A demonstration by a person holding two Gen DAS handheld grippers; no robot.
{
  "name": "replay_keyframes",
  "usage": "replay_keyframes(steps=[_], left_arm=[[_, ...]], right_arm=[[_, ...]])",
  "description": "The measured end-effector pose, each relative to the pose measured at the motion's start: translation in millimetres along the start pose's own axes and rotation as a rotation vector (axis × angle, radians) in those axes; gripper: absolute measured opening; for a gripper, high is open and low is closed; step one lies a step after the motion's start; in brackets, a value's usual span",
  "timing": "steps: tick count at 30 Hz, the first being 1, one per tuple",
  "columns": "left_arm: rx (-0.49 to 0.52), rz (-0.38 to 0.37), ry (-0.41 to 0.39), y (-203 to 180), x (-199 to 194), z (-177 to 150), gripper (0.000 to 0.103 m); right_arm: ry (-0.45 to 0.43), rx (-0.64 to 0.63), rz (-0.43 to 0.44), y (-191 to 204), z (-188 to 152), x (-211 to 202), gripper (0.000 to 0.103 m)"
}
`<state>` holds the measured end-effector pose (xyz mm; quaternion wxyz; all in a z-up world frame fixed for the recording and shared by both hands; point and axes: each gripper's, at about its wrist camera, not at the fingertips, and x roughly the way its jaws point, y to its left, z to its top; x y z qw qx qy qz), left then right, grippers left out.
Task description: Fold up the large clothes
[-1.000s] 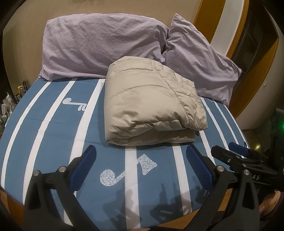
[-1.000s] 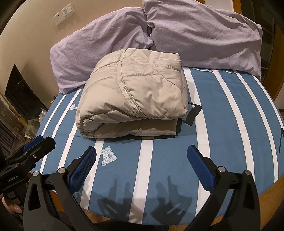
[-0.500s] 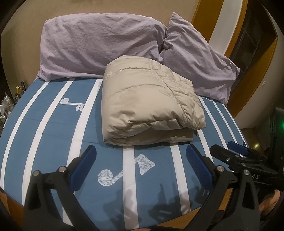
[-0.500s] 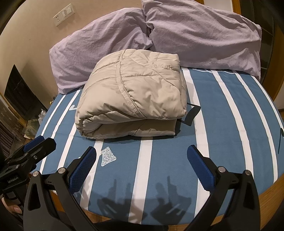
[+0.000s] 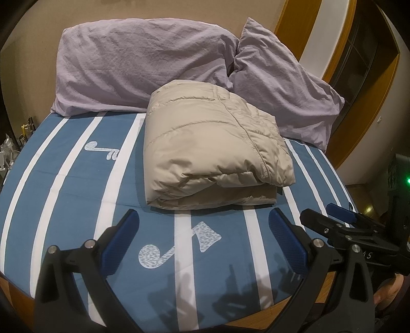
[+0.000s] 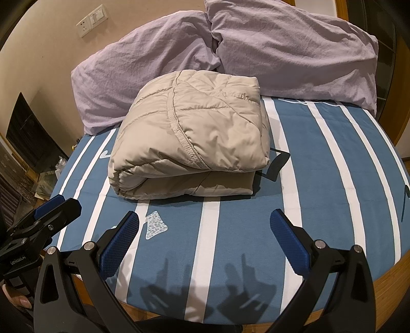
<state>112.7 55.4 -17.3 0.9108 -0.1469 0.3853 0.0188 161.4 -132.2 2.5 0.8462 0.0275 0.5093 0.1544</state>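
A beige padded jacket lies folded into a thick, compact bundle on the bed, which is covered by a blue sheet with white stripes and pale note-shaped prints. The bundle sits toward the head of the bed, its far edge touching two lilac pillows that lean against the wall. The left hand-held gripper hovers above the near part of the bed with its blue-padded fingers spread wide and nothing between them, well short of the jacket. The right hand-held gripper hangs beside it in the same attitude, fingers apart and empty, also clear of the bundle. Shadows of both tools fall on the sheet near the bed's wooden edge. A wall socket shows above the left pillow in the right wrist view.
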Motion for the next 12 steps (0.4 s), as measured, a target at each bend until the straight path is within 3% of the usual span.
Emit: replay_keyframes(steps=[12], left_arm=[[0.000, 0.000, 0.003, 0.7, 0.0, 0.9, 0.101]], right_arm=[[0.000, -0.002, 0.000, -0.1, 0.3, 0.0, 0.102]])
